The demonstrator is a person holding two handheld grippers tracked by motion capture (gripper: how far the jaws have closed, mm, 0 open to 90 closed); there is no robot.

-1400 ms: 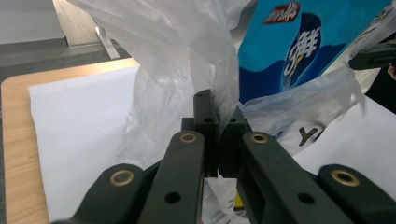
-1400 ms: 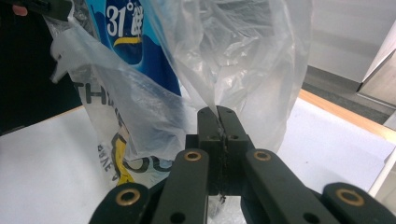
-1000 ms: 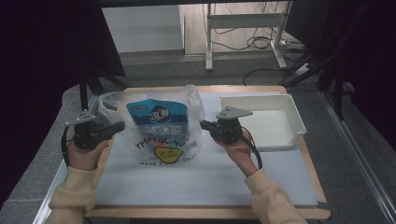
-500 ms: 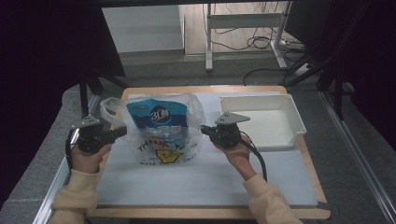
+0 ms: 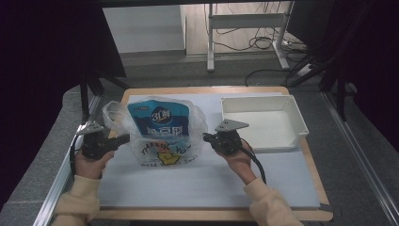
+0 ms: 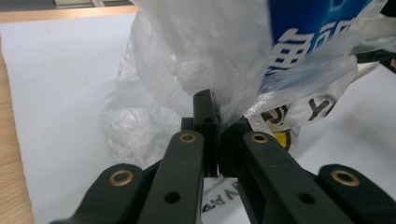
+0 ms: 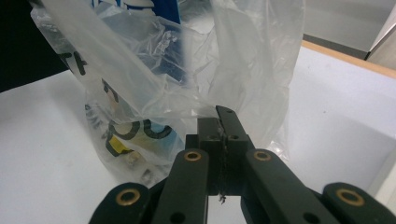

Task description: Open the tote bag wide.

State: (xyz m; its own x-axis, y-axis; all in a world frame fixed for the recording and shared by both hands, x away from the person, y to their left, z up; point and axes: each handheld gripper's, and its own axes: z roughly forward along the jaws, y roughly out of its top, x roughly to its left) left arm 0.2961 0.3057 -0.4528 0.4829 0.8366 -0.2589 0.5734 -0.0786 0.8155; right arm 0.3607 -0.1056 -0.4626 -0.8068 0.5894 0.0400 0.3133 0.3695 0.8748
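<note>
A clear plastic bag (image 5: 162, 136) stands on the white mat (image 5: 207, 183) that covers the desk (image 5: 301, 214), left of centre. Black lettering and a yellow mark are printed low on its front. Inside it stands a blue packet (image 5: 159, 118), upright, its top level with the bag's mouth.

The left tool (image 5: 123, 139) is at the bag's left edge. In the left gripper view its jaws are closed, with a fold of the bag's film pinched between them (image 6: 211, 122); the film bunches up just above the tips.

The right tool (image 5: 206, 137) is at the bag's right edge. In the right gripper view its jaws are likewise closed on a strip of the film (image 7: 223, 125), which rises taut from the tips toward the bag's upper part.

Both tools point inward toward each other, roughly level, with the bag stretched between them. The person's hands hold them from behind, cream sleeves entering from the near edge of the desk.

A white tray (image 5: 294, 110) sits on the desk to the right of the bag, just beyond the right tool and apart from it. I see nothing inside it.

Whether the bag's base rests fully on the mat cannot be told.
</note>
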